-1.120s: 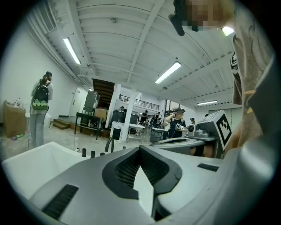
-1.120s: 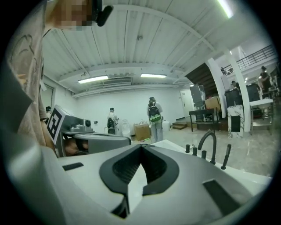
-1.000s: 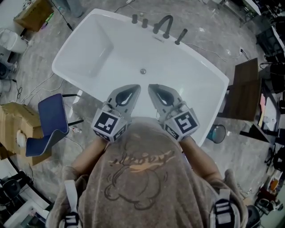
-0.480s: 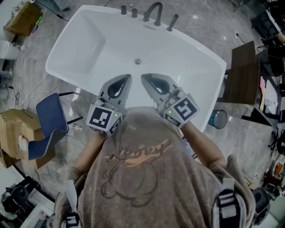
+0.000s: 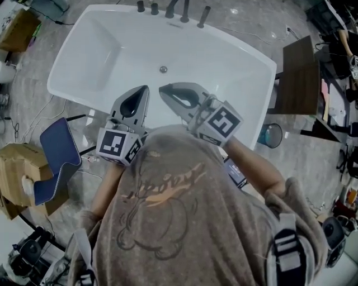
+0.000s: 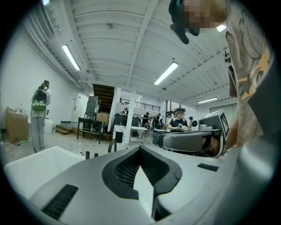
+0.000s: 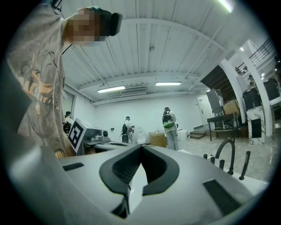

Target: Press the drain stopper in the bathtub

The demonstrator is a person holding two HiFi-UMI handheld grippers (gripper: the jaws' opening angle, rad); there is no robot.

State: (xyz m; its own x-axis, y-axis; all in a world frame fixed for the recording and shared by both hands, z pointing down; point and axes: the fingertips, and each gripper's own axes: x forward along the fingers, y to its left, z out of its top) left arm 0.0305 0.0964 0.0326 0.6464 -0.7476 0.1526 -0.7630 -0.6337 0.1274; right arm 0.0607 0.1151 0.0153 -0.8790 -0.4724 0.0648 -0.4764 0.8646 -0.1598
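Note:
The white bathtub [image 5: 112, 50] lies below me in the head view, with the small round metal drain stopper [image 5: 163, 69] in its floor. Both grippers hover over the tub's near side. My left gripper [image 5: 144, 89] points toward the far rim, and my right gripper [image 5: 163, 89] angles left, its tip just short of the stopper. Each gripper's jaws meet at the tip with nothing between them, as the left gripper [image 6: 140, 147] and right gripper [image 7: 141, 146] show in their own views. Neither touches the stopper.
A dark faucet and taps [image 5: 173, 10] stand on the tub's far rim. A blue chair [image 5: 59, 153] and a cardboard box [image 5: 19, 167] sit at the left. At the right are a dark wooden stand [image 5: 299, 75] and a teal bin [image 5: 271, 135]. People stand in the hall [image 7: 169, 127].
Both grippers have moved up and left in the head view, closer to the drain stopper. The right gripper has swung its tip leftward. Both jaws stay shut.

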